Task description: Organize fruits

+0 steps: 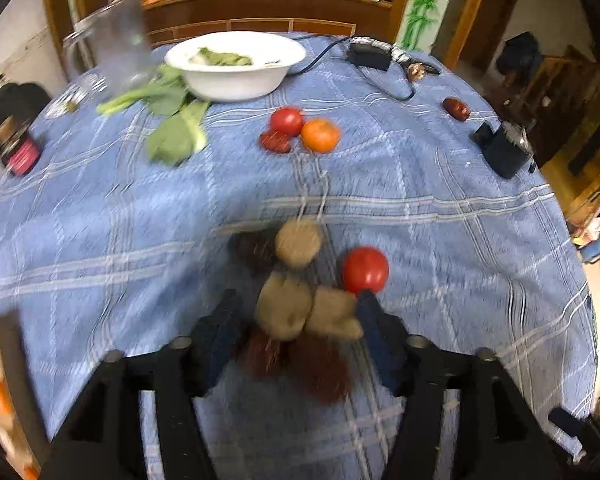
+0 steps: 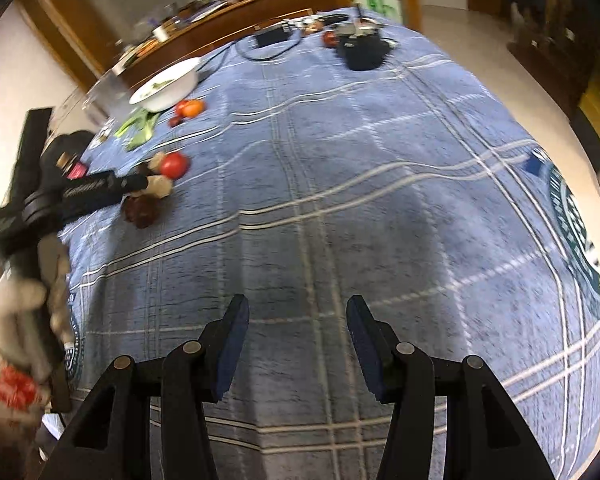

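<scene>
My left gripper is open over a blurred cluster on the blue plaid cloth: several tan longan-like fruits, dark red lychees and a red tomato just beyond the right finger. The tan fruits lie between the jaws, untouched as far as I can tell. Farther off sit a tomato, an orange and a small red fruit. My right gripper is open and empty over bare cloth; the left gripper and the cluster show at its far left.
A white bowl with greens stands at the back, leafy greens beside it, a clear jug and a dark jar at left. A black box, a cable with adapter and a red date lie right.
</scene>
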Demonstrator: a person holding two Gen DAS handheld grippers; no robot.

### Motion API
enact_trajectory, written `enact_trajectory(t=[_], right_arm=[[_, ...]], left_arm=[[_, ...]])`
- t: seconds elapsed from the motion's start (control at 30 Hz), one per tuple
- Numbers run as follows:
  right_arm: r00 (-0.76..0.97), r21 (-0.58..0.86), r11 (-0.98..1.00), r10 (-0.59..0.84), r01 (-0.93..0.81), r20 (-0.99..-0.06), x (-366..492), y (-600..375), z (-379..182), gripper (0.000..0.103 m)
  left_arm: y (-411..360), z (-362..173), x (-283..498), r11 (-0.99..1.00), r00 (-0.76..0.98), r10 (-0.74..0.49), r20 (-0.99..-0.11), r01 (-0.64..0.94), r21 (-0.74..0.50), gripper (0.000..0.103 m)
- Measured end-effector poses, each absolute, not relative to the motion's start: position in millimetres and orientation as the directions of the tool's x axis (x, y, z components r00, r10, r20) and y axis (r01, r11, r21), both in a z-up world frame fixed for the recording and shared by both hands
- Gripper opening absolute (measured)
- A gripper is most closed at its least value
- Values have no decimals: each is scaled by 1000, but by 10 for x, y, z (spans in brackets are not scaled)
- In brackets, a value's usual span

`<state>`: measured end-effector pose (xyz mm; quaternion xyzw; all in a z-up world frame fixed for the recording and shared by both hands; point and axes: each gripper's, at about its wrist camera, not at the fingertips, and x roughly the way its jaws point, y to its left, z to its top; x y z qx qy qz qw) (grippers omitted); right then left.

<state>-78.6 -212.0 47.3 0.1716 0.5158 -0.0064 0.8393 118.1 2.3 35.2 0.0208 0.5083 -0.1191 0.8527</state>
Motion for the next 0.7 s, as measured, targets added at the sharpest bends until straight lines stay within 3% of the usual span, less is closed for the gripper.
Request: enact_trajectory(t=[0.13, 0.33, 0.4, 0.53, 0.57, 0.7], right_arm=[[458, 268, 944, 155, 192, -875, -862, -2062, 457, 54], [465, 239, 956, 135, 172, -875, -891, -1891, 527, 54], [470, 226, 960, 126, 164, -874, -899, -1846, 556, 54], [470, 212, 963, 111, 167, -876, -933, -1776, 574, 54], [469, 213, 962, 111, 169, -876, -936, -1764, 573, 54], [471, 235, 958, 133, 165, -872, -925, -1700, 575, 54]], left_arm=[[-17, 338, 1267, 962, 465, -183, -866, 268, -59, 70], [-14, 218, 1101, 922, 356, -275, -893, 363, -139, 70], [-5, 169, 964, 914, 342, -267, -901, 388, -124, 64], [73, 175, 715, 905, 354, -247, -902, 416, -85, 32], [105, 194, 670, 904, 354, -254, -900, 417, -91, 20], [354, 269, 445, 910, 315, -290, -904, 382, -159, 20]])
